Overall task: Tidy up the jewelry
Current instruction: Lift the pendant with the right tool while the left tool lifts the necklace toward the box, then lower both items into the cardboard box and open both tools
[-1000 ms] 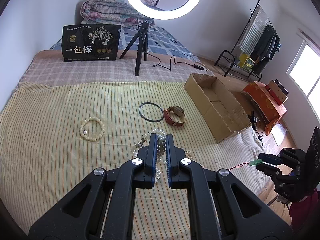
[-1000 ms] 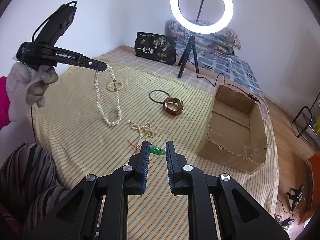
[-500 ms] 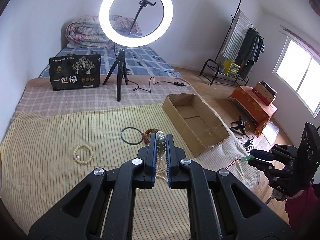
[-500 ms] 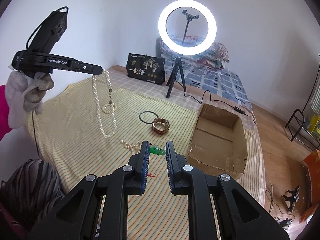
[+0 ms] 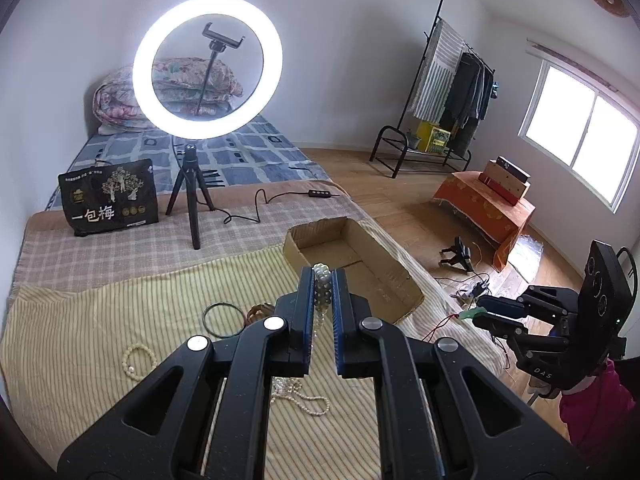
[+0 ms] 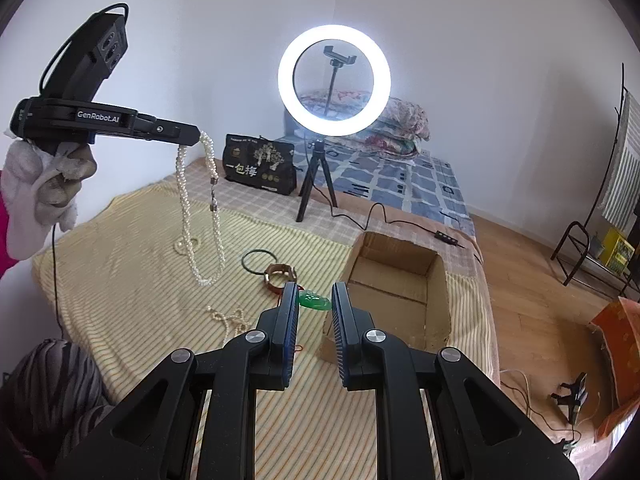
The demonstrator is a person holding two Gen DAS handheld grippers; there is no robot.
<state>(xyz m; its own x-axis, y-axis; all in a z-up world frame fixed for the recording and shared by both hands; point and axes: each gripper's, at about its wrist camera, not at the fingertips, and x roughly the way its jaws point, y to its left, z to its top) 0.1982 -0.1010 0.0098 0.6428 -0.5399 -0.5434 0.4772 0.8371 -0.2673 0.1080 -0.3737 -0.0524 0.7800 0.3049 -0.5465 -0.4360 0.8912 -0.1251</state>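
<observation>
Above bed: left hand-held gripper [image 6: 192,136], marked "GenRobot.AI", clamps pearl necklace [image 6: 200,216]; right hand-held gripper [image 6: 316,300] pinches green pendant [image 6: 315,301] near cardboard box [image 6: 400,280]. Far black bag [image 6: 260,168] reads "一包梅".

We set the left wrist view high over the striped cloth [image 5: 100,320], facing the ring light [image 5: 208,66] and window [image 5: 580,136]. The right wrist view looked from the bed's near corner toward the same ring light [image 6: 334,80]. Both shared the cardboard box [image 5: 352,264] [image 6: 400,280] and each showed the opposite gripper.
</observation>
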